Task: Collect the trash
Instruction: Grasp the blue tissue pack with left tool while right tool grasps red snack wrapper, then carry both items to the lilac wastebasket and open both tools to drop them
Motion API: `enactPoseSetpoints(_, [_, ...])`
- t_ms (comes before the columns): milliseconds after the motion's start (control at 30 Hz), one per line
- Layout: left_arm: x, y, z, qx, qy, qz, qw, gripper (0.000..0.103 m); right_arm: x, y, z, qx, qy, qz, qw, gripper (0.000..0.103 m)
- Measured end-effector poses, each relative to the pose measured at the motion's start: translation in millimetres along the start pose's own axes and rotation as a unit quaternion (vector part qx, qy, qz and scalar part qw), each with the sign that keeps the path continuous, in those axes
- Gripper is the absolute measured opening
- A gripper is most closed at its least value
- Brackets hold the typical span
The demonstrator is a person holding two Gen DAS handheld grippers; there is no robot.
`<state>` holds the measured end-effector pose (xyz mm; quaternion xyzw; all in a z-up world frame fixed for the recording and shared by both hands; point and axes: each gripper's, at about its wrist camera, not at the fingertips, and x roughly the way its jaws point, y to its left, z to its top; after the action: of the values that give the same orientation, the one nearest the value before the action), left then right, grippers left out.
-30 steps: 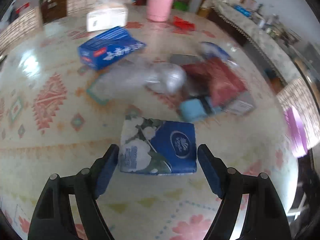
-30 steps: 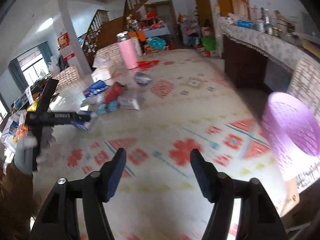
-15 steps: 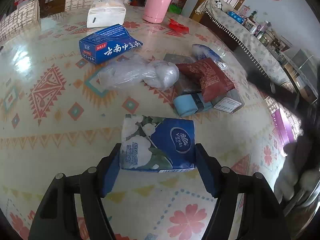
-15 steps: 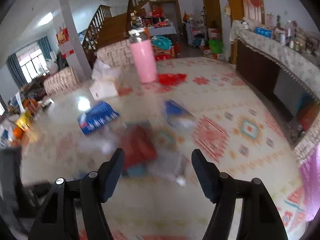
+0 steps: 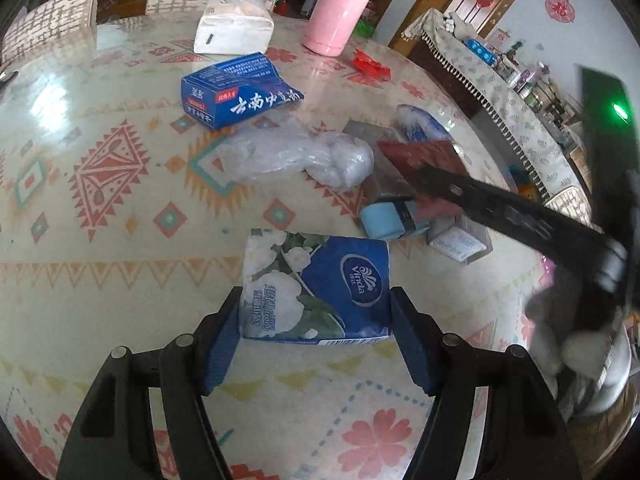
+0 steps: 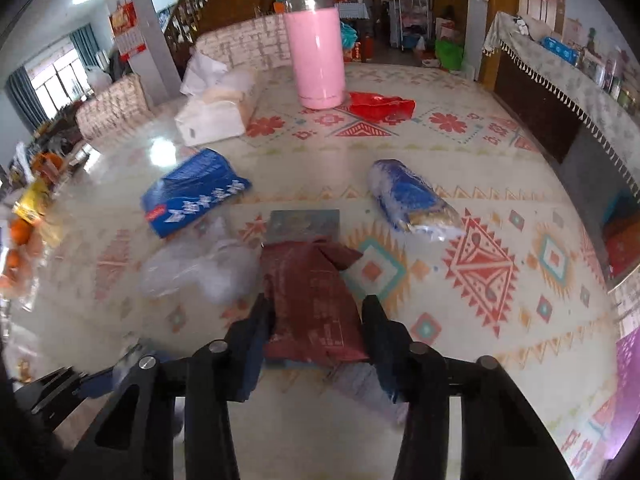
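Between the jaws of the left gripper sits a blue-and-white tissue pack, its near edge level with the fingertips and its length running away from the camera; both pads lie against its sides, so the jaws are pinching it. On the bench beyond it lie a clear crumpled plastic bag and a blue carton (long axis slanting toward the far right), with bare patterned cloth to the left of the pack. The right gripper straddles a dark red pouch whose long axis points straight away from the camera; its jaws stand spread, close along the pouch's two sides, though contact cannot be told. The pouch overlaps a grey flat packet at its far end. Well apart to the right lies a blue-and-clear wrapper, tilted toward the near right, with open cloth around it. A pink flask stands upright at the far edge beside a red wrapper.
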<state>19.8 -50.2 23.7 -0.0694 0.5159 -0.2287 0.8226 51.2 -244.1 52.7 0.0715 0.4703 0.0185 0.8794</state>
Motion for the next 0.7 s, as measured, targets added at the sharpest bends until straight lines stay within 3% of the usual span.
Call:
enactPoseSetpoints(200, [-7.6, -2.6, -2.0, 0.001, -0.021, -0.007, 0.9998, 0.07, -55.1, -17.7, -33.6, 0.022, -0.043, 0.014, 0.999, 0.049])
enactPoseSetpoints(500, [-17.6, -30.3, -11.3, 0.055, -0.069, 0.009, 0.9961, 0.07, -136.1, -80.3, -139.6, 0.094, -0.077, 0.014, 0.992, 0.049])
enactPoseSetpoints(700, [-13.6, -36.7, -14.6, 0.063, -0.077, 0.009, 0.995, 0.07, -167.9, -129.8, -182.2, 0.146, -0.094, 0.014, 0.985, 0.049])
